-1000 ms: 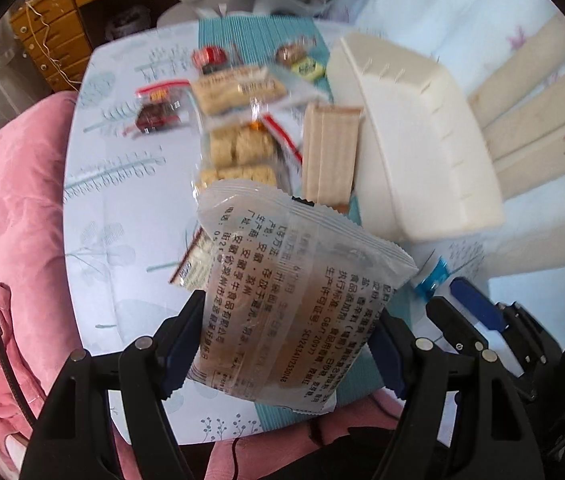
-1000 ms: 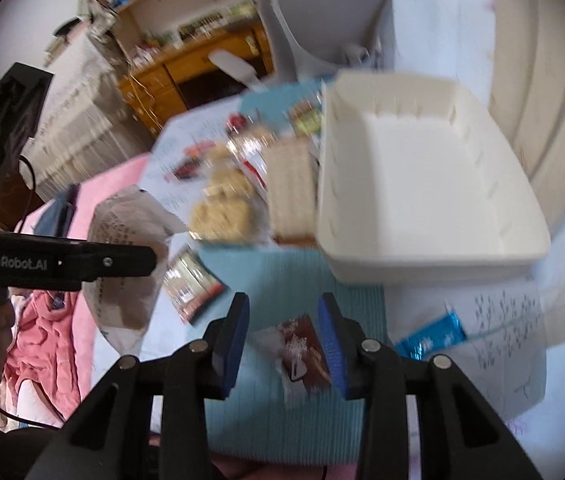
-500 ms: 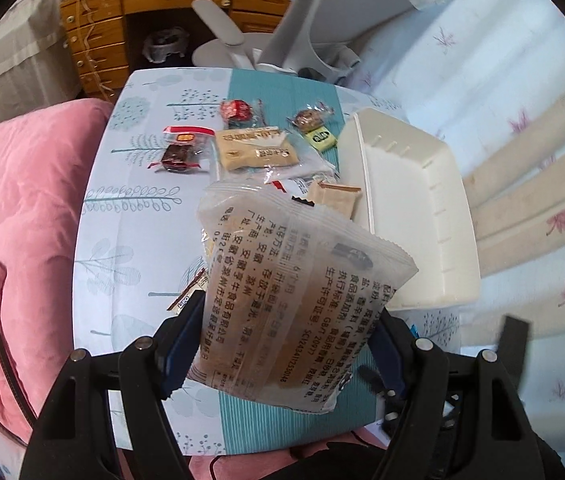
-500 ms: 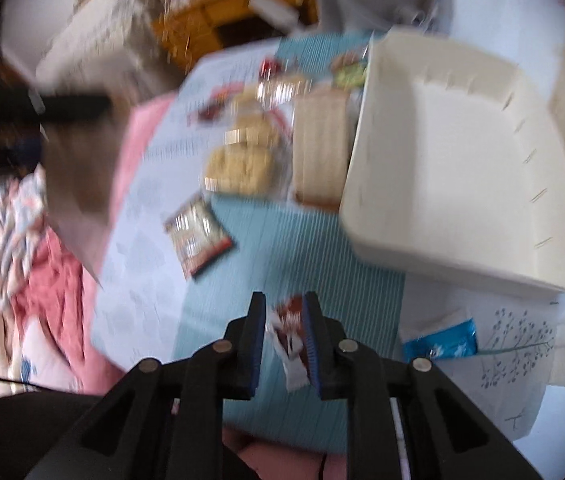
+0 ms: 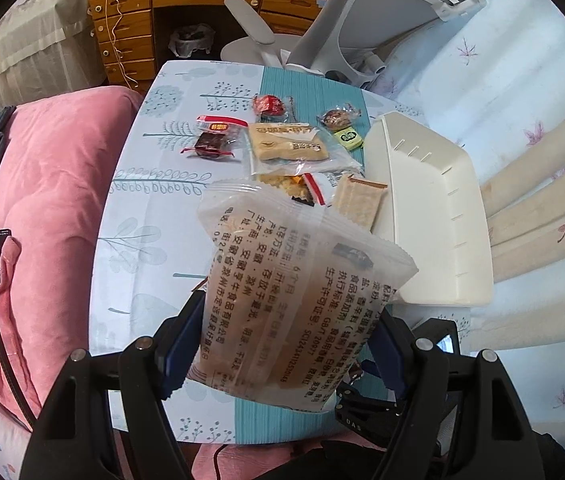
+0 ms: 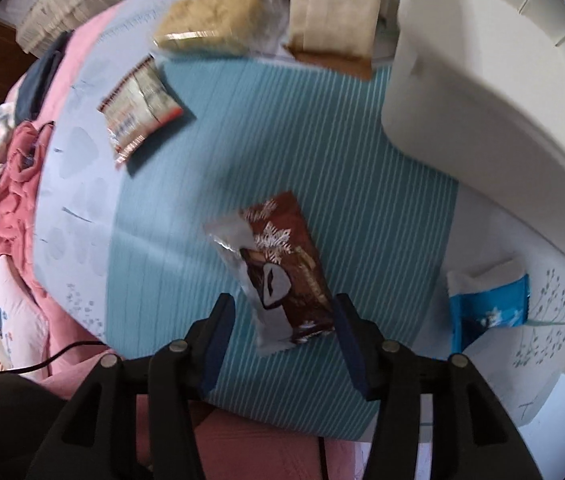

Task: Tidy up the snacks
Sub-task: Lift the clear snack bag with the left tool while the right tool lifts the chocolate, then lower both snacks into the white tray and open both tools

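Right gripper (image 6: 282, 334) just opened its jaws around the brown snack packet (image 6: 282, 270), now lying loose on the teal mat (image 6: 282, 120), while left gripper (image 5: 282, 346) still clamps the printed snack bag (image 5: 294, 300).

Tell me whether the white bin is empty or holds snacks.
Cannot tell: the white bin shows mostly its outer wall; its inside is hardly visible in either view.

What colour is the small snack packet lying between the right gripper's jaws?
Dark brown with a white snowflake print: the small snack packet, clearest in the right wrist view.
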